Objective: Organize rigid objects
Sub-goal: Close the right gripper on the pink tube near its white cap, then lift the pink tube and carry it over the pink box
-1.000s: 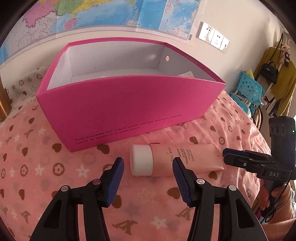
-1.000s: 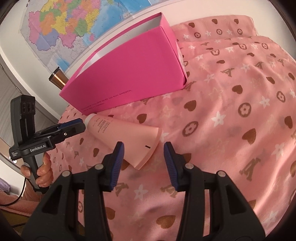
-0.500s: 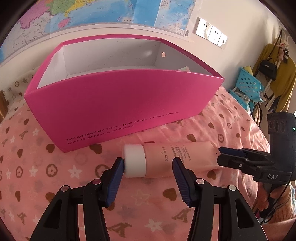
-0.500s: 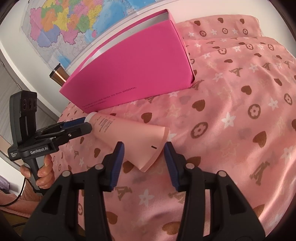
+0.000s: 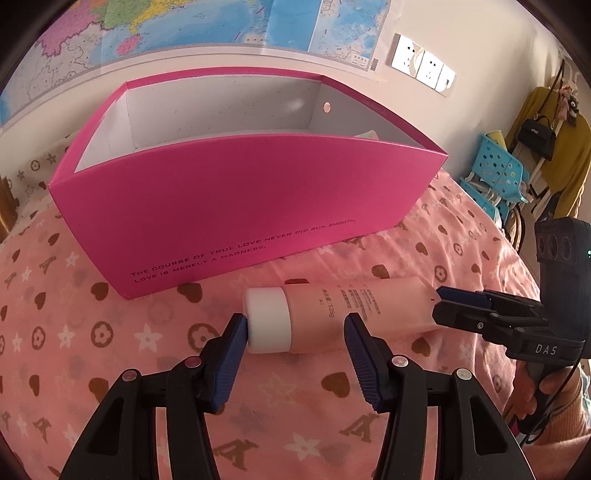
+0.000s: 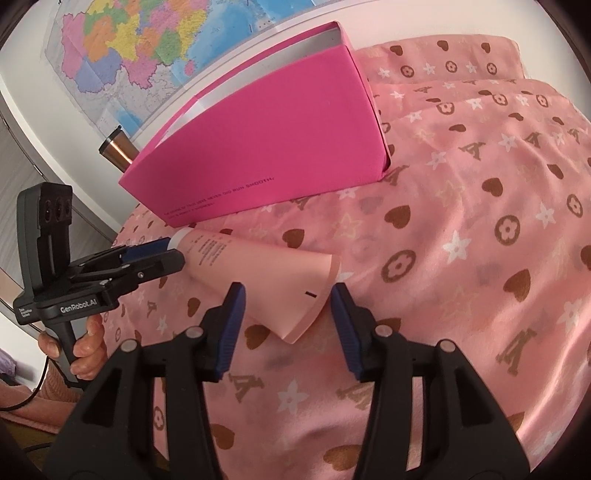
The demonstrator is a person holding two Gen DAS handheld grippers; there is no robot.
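A pink tube with a white cap (image 5: 332,314) lies on its side on the pink patterned bedspread, just in front of the open pink box (image 5: 236,199). My left gripper (image 5: 295,343) is open around the cap end, its left finger touching the cap. My right gripper (image 6: 286,314) is open around the tube's flat crimped end (image 6: 295,295). The right gripper also shows in the left wrist view (image 5: 480,314), and the left gripper in the right wrist view (image 6: 147,262). The box (image 6: 266,155) has something pale inside near its right end.
A wall with a map (image 5: 221,22) and sockets (image 5: 421,62) stands behind the box. A blue basket (image 5: 495,173) and hanging coats are off the bed at the right. A metal tumbler (image 6: 114,151) stands behind the box's left end.
Both grippers have moved forward onto the tube: the left now straddles the cap, the right straddles the crimped end. Both stay open.
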